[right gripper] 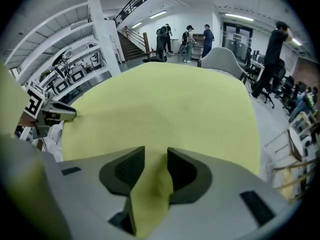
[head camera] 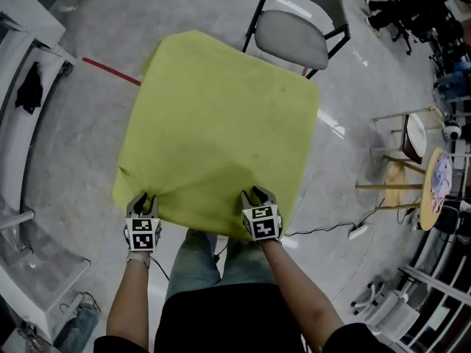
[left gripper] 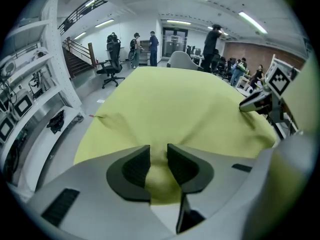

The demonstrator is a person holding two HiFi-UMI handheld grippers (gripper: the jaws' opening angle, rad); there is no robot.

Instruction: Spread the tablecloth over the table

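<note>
Left tool, jaws narrowly apart, has the lower-left corner of the yellow-green tablecloth lying loose between them. The right tool pinches the lower-right corner. The tablecloth lies spread up-frame from both tools, covering the bench, its lower edge running between them.

A table hiding under a yellow-green tablecloth

The cloth is covering the whole top, so the table itself is not showing. It is lying mostly flat, puckering along the near edge, with its edges drooping toward the grey floor.
</note>
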